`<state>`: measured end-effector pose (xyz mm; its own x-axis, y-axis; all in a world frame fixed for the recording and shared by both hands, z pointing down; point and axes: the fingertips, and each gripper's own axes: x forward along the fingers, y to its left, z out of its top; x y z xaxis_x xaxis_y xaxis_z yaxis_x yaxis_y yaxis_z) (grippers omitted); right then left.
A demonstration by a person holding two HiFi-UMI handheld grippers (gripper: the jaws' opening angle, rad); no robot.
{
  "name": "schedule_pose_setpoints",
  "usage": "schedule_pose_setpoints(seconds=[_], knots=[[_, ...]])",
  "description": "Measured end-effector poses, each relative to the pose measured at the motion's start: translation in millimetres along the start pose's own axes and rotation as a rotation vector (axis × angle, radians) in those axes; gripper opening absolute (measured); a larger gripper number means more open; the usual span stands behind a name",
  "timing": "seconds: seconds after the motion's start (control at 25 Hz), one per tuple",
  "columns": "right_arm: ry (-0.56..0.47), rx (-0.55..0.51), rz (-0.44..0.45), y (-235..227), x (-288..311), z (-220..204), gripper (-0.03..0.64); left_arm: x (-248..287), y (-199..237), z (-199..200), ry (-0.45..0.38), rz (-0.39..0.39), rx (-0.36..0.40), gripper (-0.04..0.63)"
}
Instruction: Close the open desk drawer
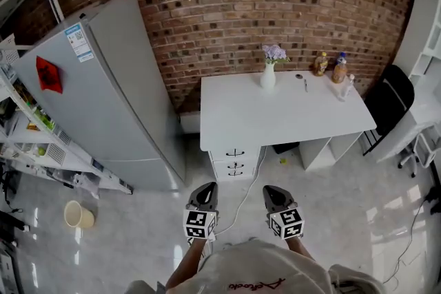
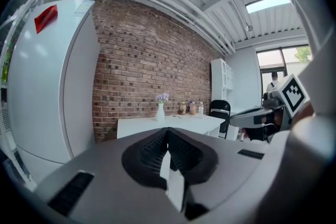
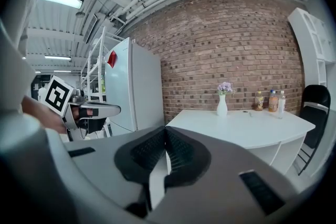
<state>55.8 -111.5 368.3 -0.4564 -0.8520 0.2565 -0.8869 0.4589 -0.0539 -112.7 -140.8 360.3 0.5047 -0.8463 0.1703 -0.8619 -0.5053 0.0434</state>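
The white stack of 3 drawers [image 1: 235,163] under the counter [image 1: 289,117] stands ahead of both claws, well apart, its fronts looking nearly flush. The left claw [image 1: 206,187] and right claw [image 1: 270,190] are pressed together, empty. Bare floor [image 1: 138,231] lies between, with the fridge [image 1: 117,100] ahead-left.

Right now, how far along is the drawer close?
Done: nothing that shows. In hand: the left gripper and the right gripper both have their jaws shut and empty, and both are held well short of the desk. Left: walk up to the drawer stack under the desk and push. From here I cannot tell which drawer stands out.
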Motion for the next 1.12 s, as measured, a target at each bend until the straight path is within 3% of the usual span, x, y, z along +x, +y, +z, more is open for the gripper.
schedule_pose_setpoints(seconds=[1.12], knots=[[0.029,-0.017,0.035,7,15,-2,0.017,-7,10,-9,0.029,0.07,-0.008,0.012]])
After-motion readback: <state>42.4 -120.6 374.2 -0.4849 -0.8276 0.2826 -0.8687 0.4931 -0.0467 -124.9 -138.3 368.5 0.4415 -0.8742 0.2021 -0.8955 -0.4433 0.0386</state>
